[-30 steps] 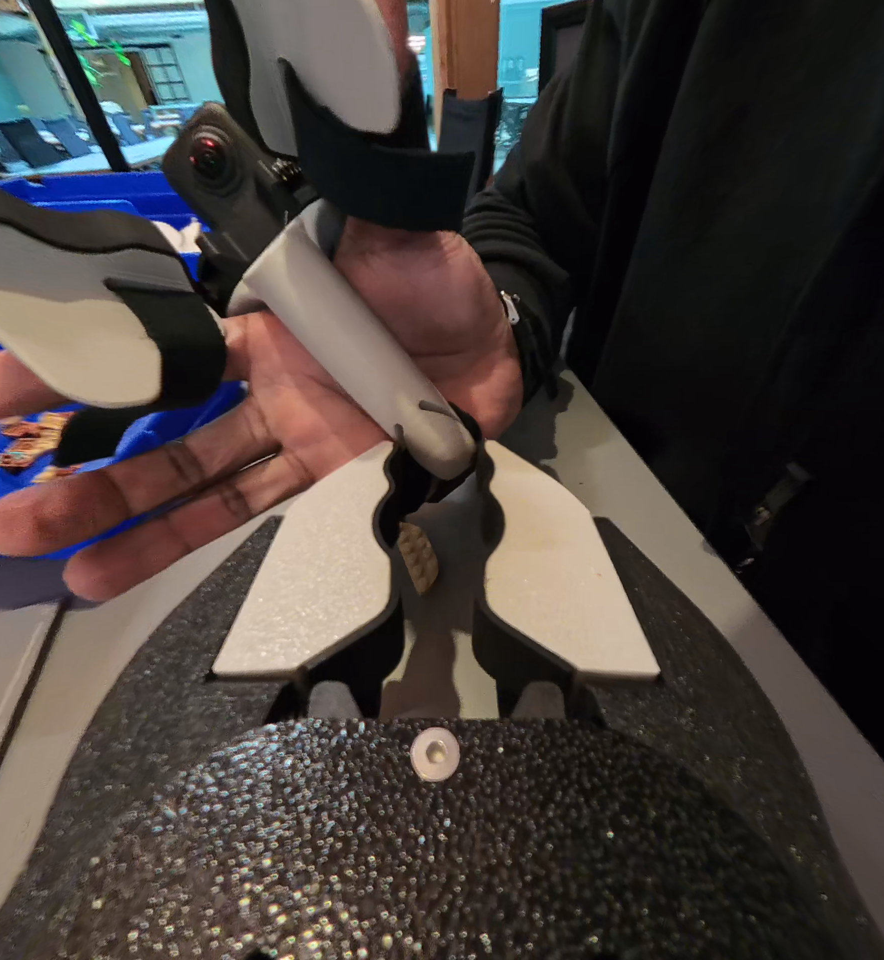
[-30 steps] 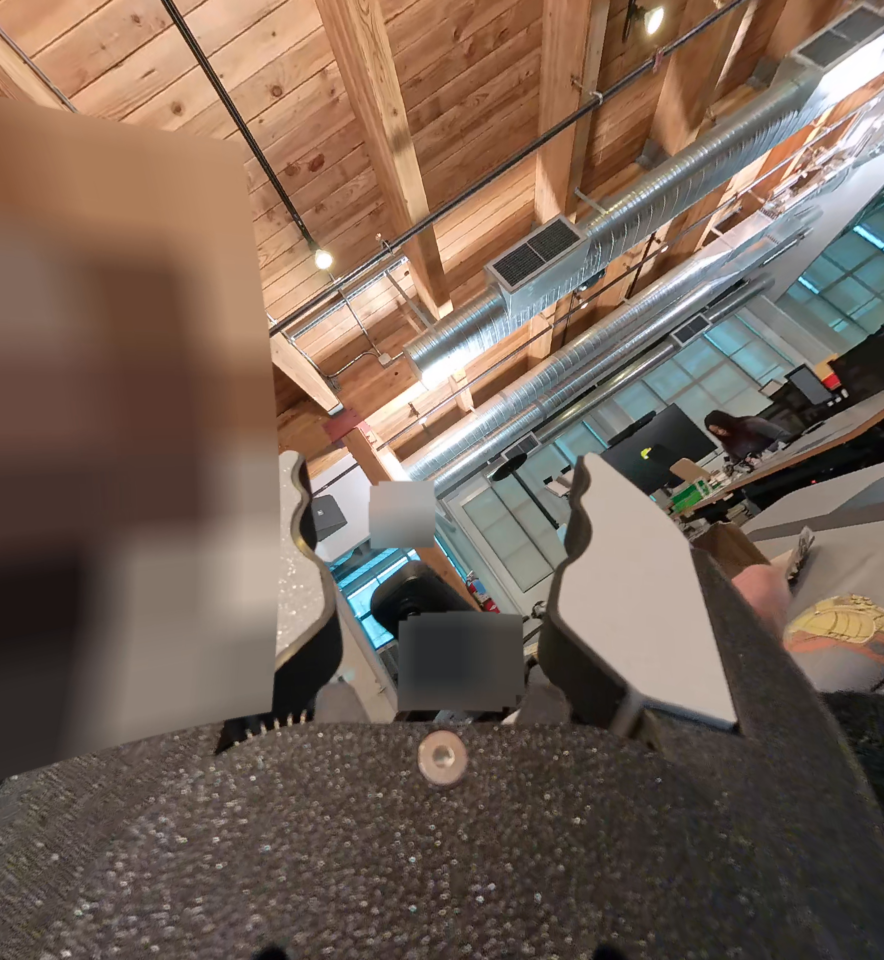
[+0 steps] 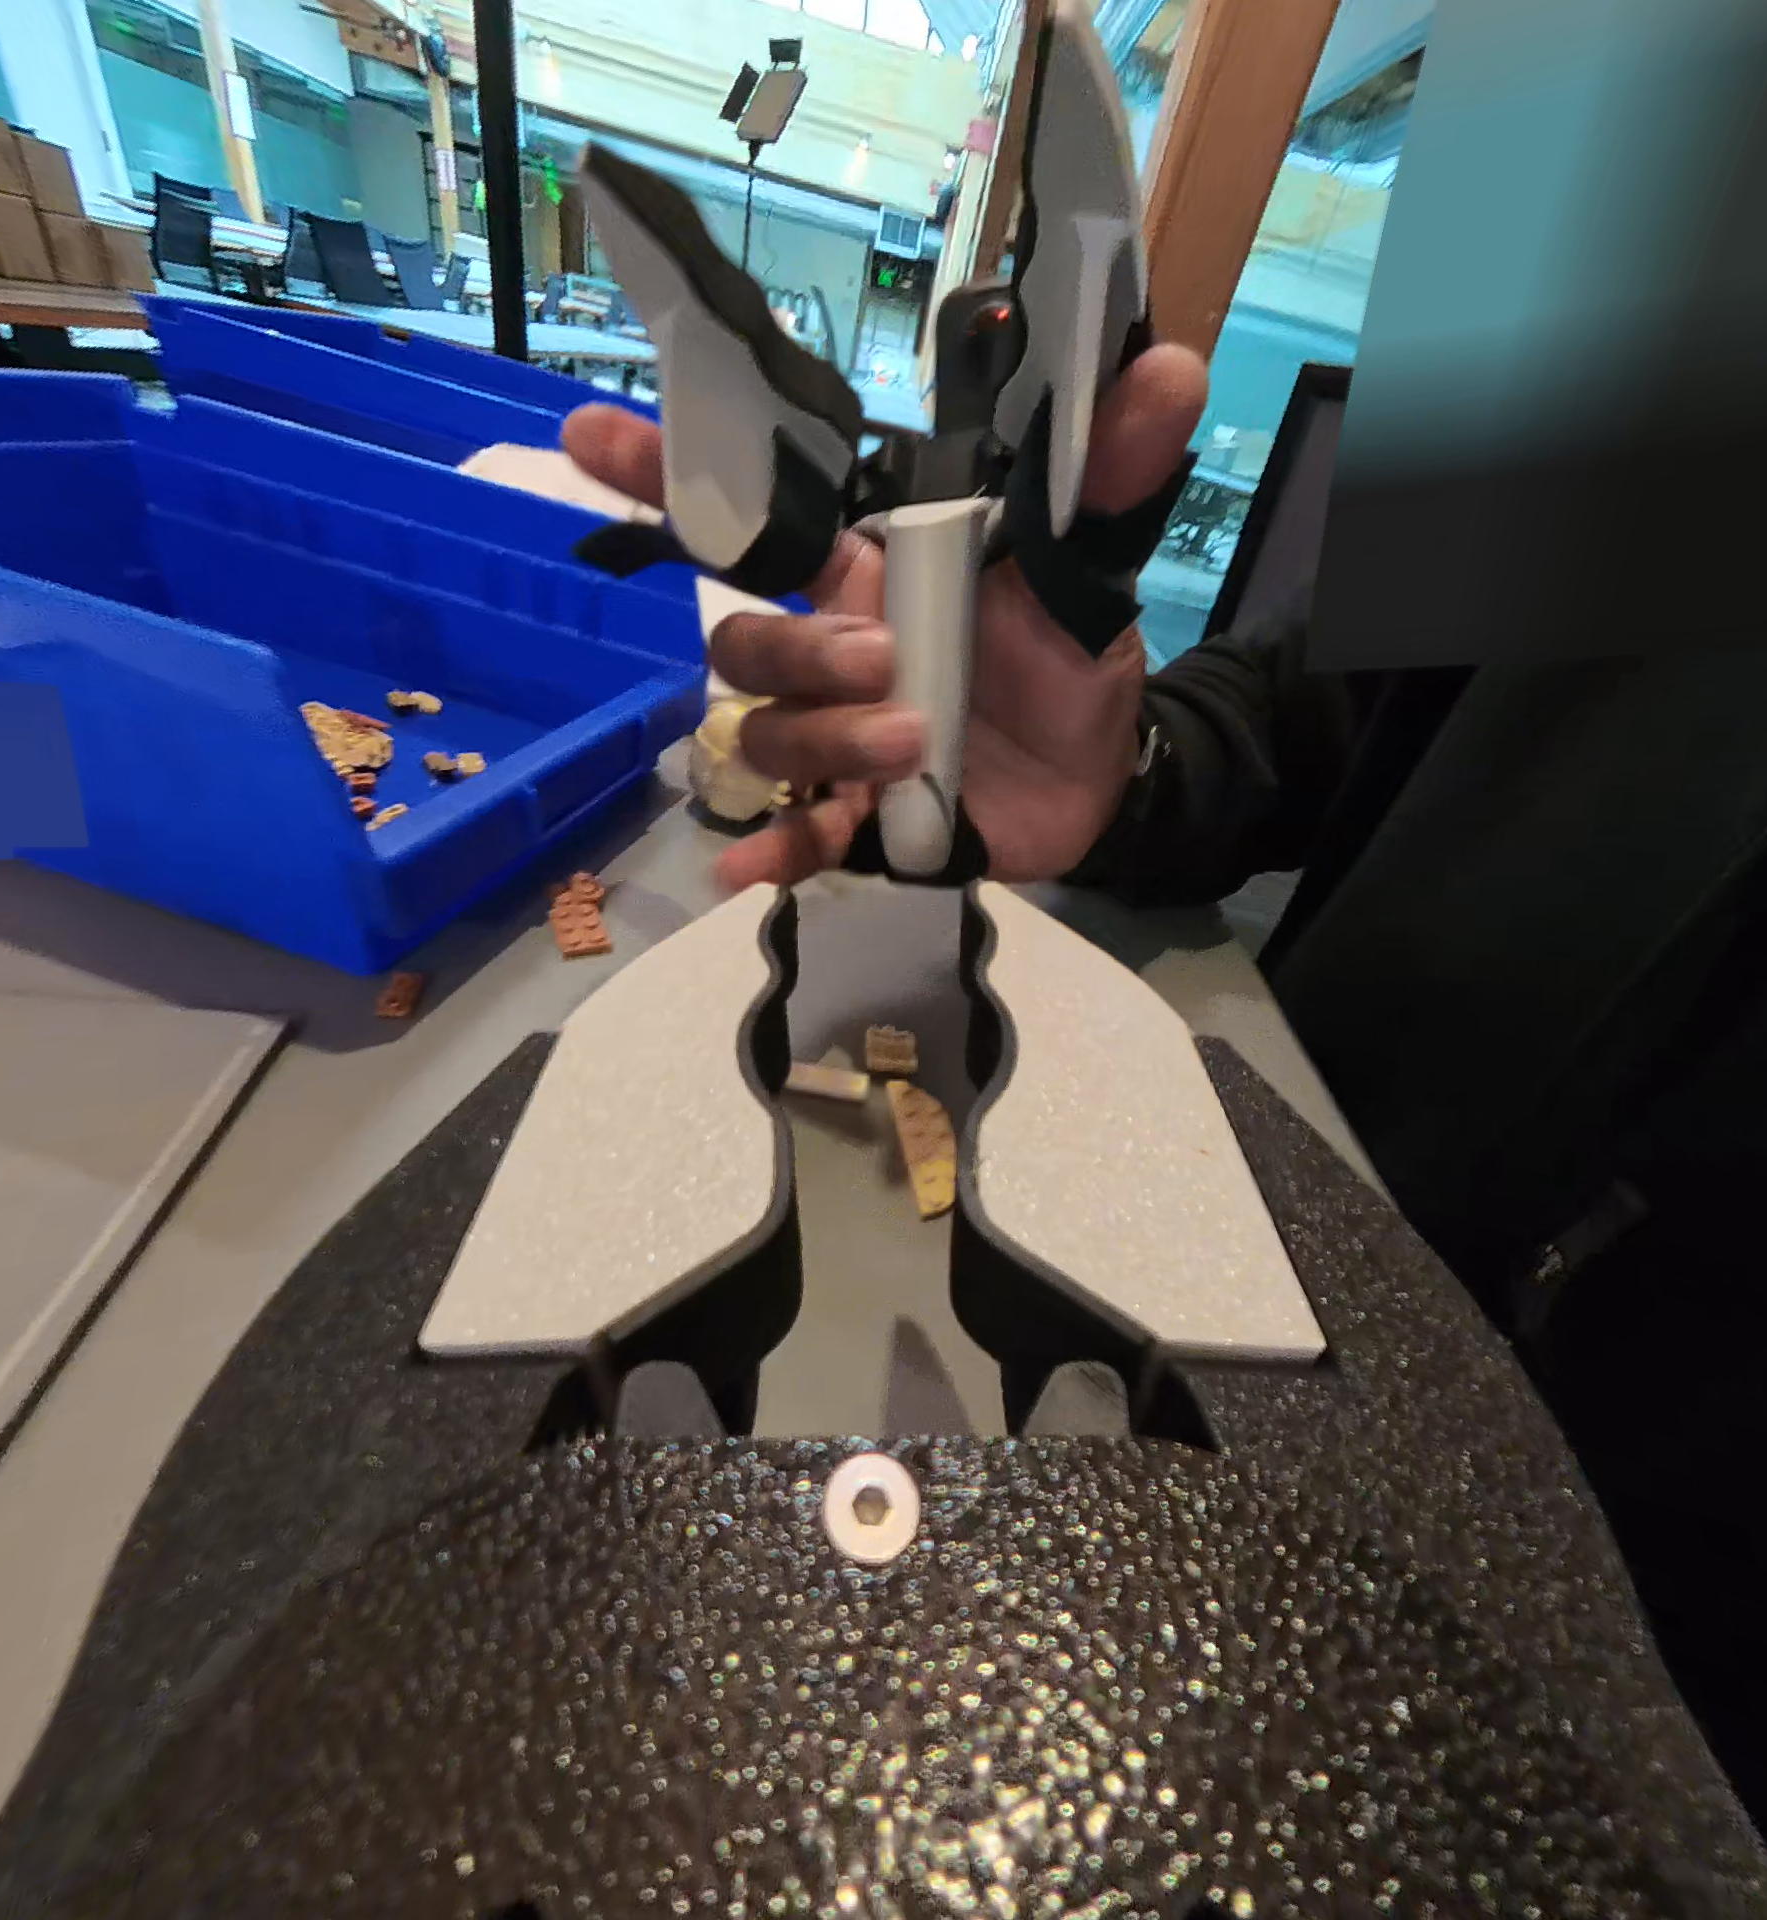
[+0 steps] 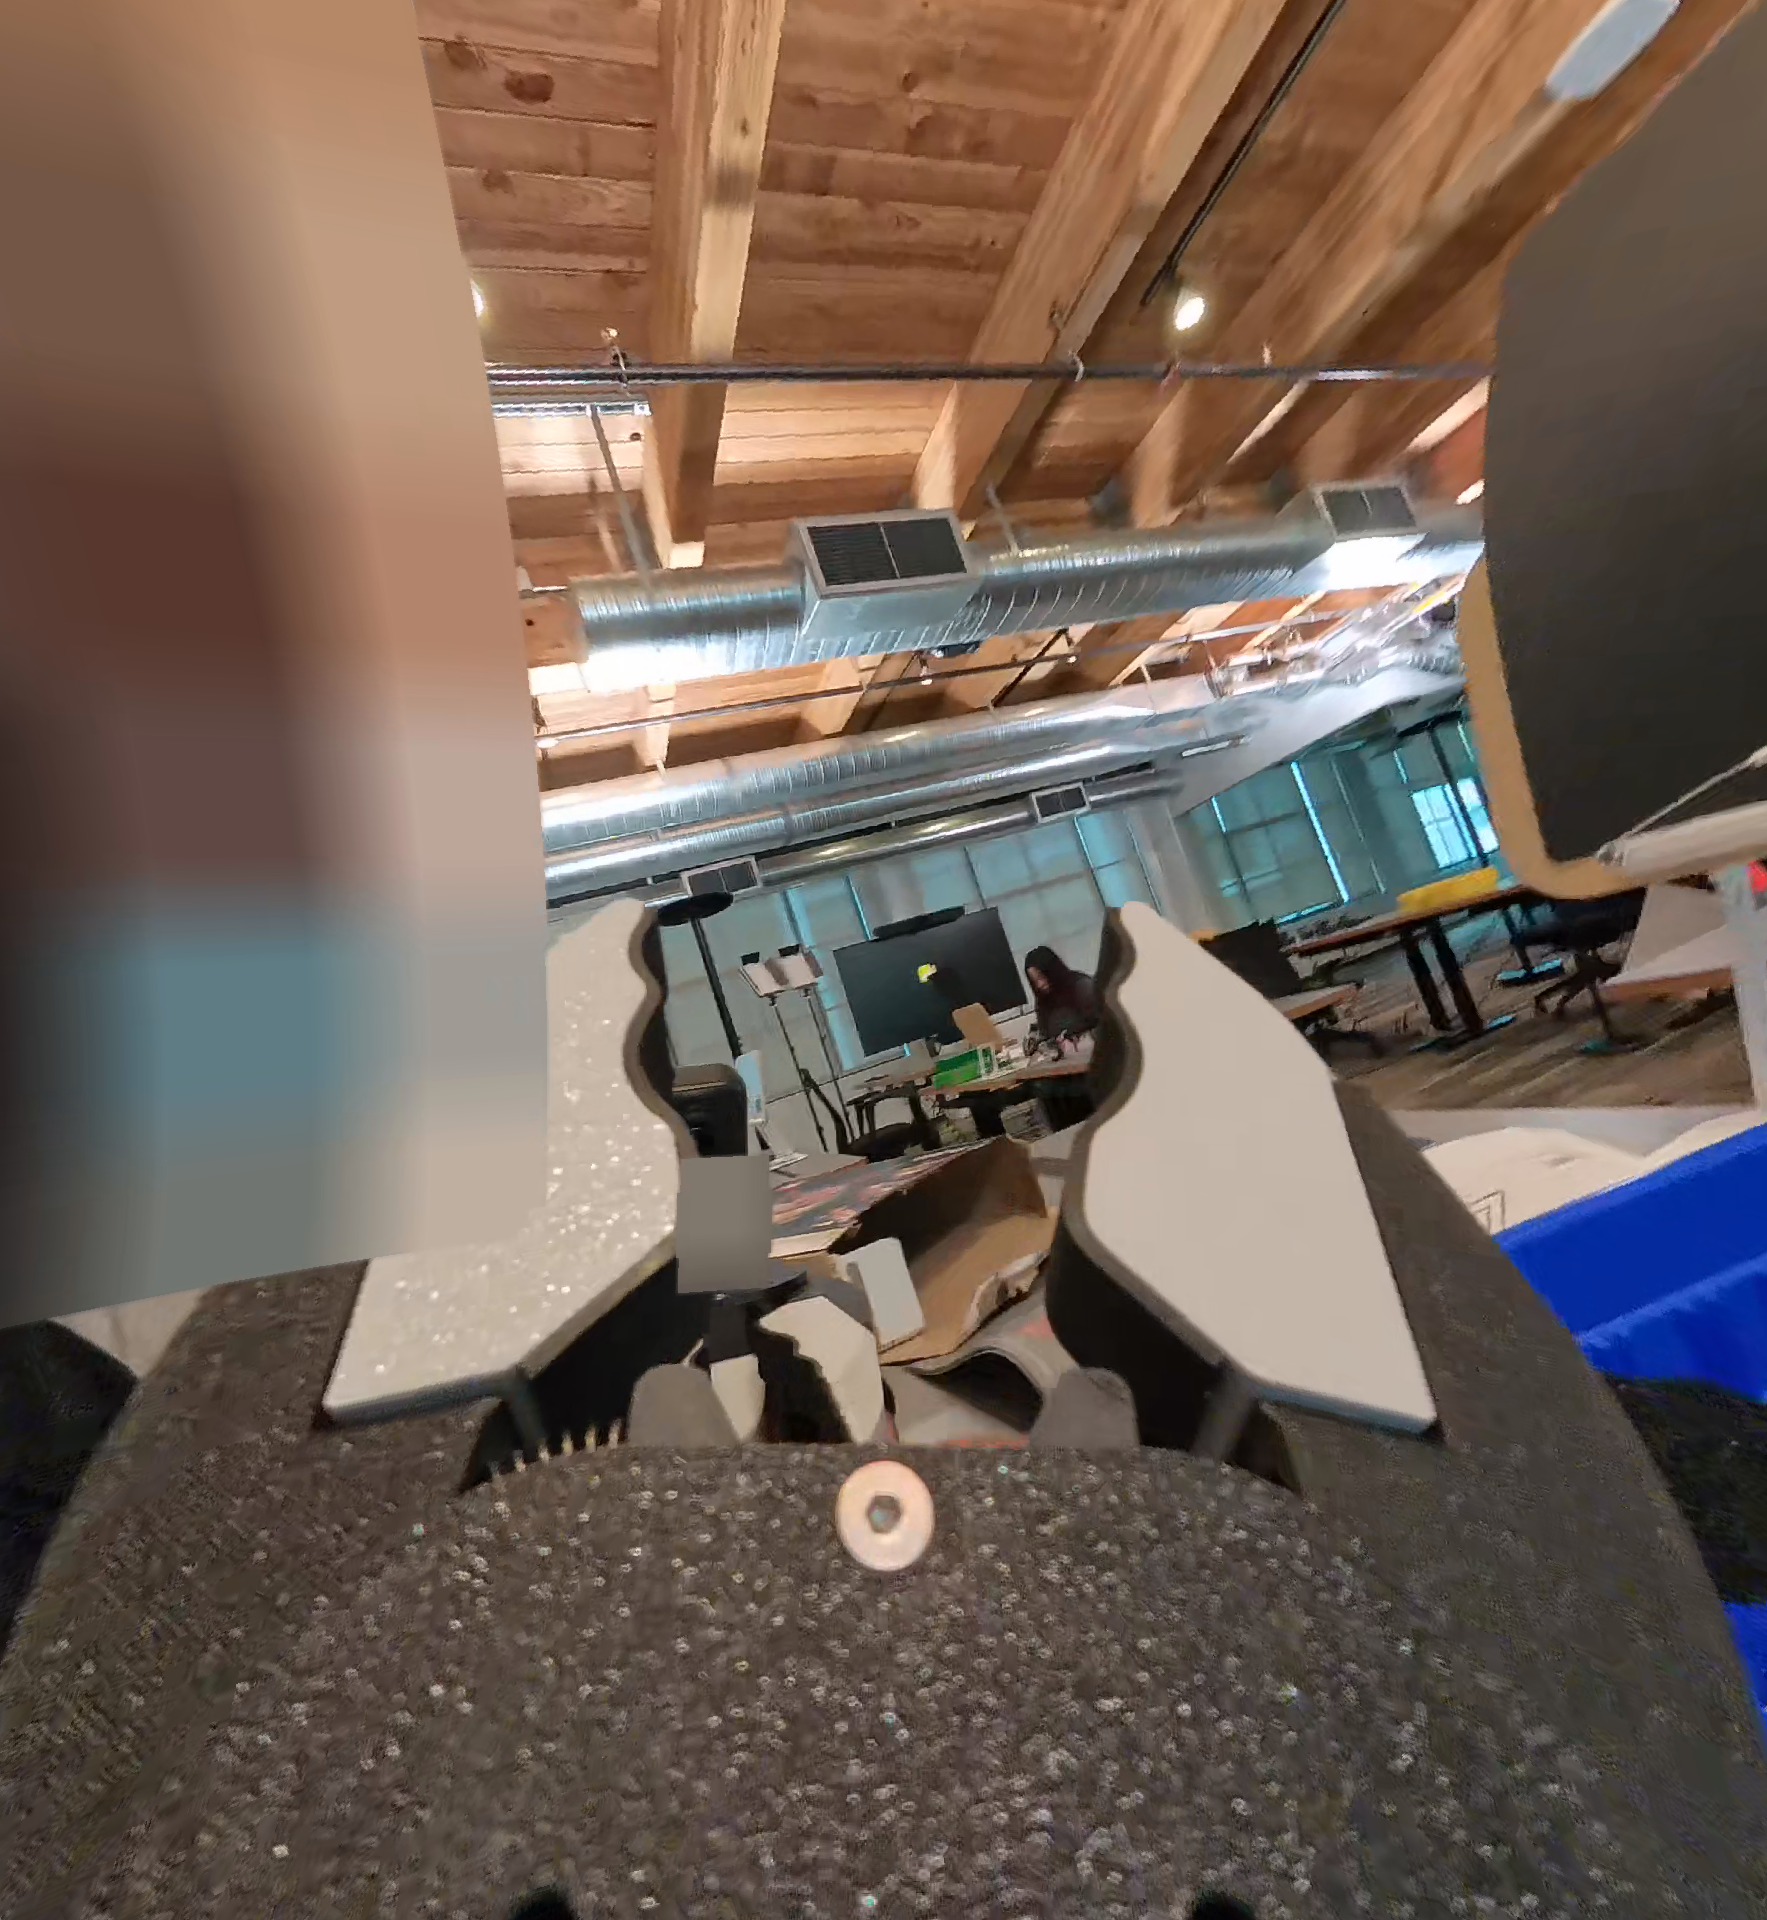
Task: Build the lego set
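Lighting is bright and even, from windows behind the blue bin (image 3: 359, 665) and ceiling spots. Shadows beside the bin are soft. The hand (image 3: 920, 707) right of it shows motion blur. Wide-angle distortion bends both views' edges.

A timber ceiling (image 4: 858, 208) carries silver ducts (image 4: 1014, 582) and spotlights. Tall windows (image 4: 1263, 831) light desks (image 4: 1398, 935) and chairs (image 3: 339, 260) beyond the grey counter (image 3: 183, 1195).
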